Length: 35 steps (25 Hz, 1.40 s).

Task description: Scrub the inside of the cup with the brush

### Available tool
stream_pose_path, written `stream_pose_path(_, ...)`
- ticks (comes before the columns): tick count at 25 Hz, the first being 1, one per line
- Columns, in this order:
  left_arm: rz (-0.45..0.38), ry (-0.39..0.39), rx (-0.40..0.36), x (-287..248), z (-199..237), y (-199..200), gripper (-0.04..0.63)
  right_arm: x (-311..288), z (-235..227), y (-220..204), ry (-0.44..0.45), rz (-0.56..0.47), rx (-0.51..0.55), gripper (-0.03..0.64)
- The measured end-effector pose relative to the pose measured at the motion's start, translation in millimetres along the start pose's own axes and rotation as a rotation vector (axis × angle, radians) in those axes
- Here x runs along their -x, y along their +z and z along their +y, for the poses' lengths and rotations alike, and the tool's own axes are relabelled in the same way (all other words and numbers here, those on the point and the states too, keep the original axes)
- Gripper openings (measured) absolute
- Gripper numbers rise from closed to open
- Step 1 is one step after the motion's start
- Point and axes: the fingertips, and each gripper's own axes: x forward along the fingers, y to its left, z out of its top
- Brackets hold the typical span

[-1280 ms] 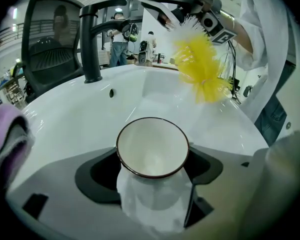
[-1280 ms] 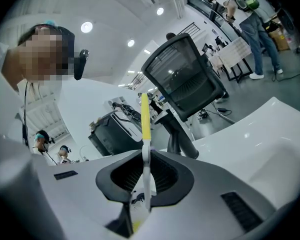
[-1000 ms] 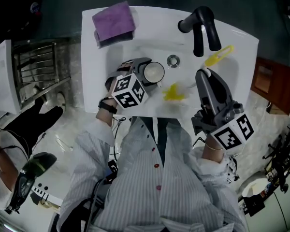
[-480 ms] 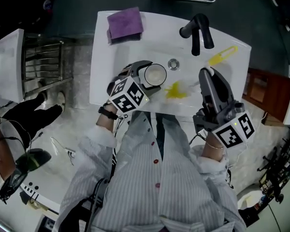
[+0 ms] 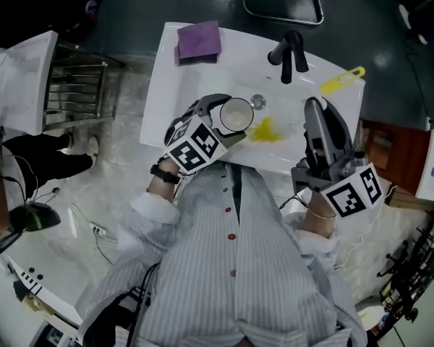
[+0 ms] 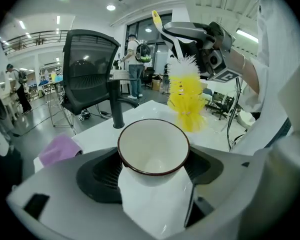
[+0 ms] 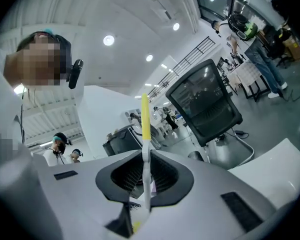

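Note:
My left gripper [image 5: 224, 118] is shut on a white enamel cup [image 5: 236, 114] with a dark rim, held over the white sink [image 5: 170, 85]. In the left gripper view the cup [image 6: 153, 146] sits between the jaws, its empty mouth facing the camera. My right gripper [image 5: 315, 109] is shut on the thin handle of a brush. Its yellow bristle head [image 5: 265, 130] hangs just right of the cup, outside it, and the yellow handle end [image 5: 342, 79] sticks out behind. The bristles [image 6: 187, 98] stand above the cup's far rim. The handle [image 7: 146, 134] runs up between the right jaws.
A black faucet [image 5: 290, 49] stands at the back of the sink, with the drain [image 5: 258, 101] below it. A purple cloth [image 5: 199, 40] lies on the back left corner. A metal rack [image 5: 79, 85] stands to the left, a wooden cabinet [image 5: 372, 143] to the right.
The head view has shifted, so the sink sits further right and up. The brush head has come a little nearer to the cup. Both grippers keep their hold.

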Motion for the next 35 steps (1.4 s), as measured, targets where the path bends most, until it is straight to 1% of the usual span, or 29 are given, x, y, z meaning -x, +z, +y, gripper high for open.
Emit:
stream_pose_path(5, -0.019, 0.033, -0.007, 11.2, -6.2, 21.2, 0.385, 10.3, 11.2, 27.1, 0.023, -0.049, 0.038, 0.063)
stream_pose_path(10, -0.043, 0.052, 0.007, 16.0, -8.4, 37.1, 0.385, 14.8, 25.6, 56.6, 0.057, -0.107, 0.088, 0.063)
stream_pose_path(13, -0.048, 0.054, 0.008, 17.3, -10.6, 43.0, 0.385, 14.8, 40.4, 72.0, 0.09, -0.135, 0.121, 0.063)
stream_pose_path(16, -0.055, 0.054, 0.014, 18.4, -12.6, 49.2, 0.385, 9.6, 60.2, 79.5, 0.145, -0.142, 0.144, 0.063)
stream_pose_path(19, -0.055, 0.052, 0.014, 19.6, -12.2, 53.1, 0.385, -3.3, 79.8, 74.6, 0.21, -0.125, 0.163, 0.063)
stream_pose_path(23, -0.054, 0.053, 0.001, 22.4, -11.2, 57.0, 0.385, -22.5, 94.4, 51.9, 0.269, -0.068, 0.198, 0.063)
stream_pose_path(26, -0.069, 0.041, 0.009, 27.3, -16.6, 60.6, 0.385, -27.9, 98.3, 32.0, 0.275, -0.026, 0.241, 0.063)
stream_pose_path(29, -0.073, 0.023, 0.007, 30.7, -24.1, 61.5, 0.385, -28.6, 96.9, 20.1, 0.276, -0.013, 0.249, 0.063)
stream_pose_path(32, -0.081, 0.003, 0.012, 32.6, -28.9, 60.2, 0.385, -27.1, 92.6, 20.3, 0.252, -0.023, 0.276, 0.063)
stream_pose_path(35, -0.102, 0.0, 0.023, 35.3, -30.5, 62.5, 0.385, -21.9, 86.8, 25.5, 0.227, -0.028, 0.298, 0.061)
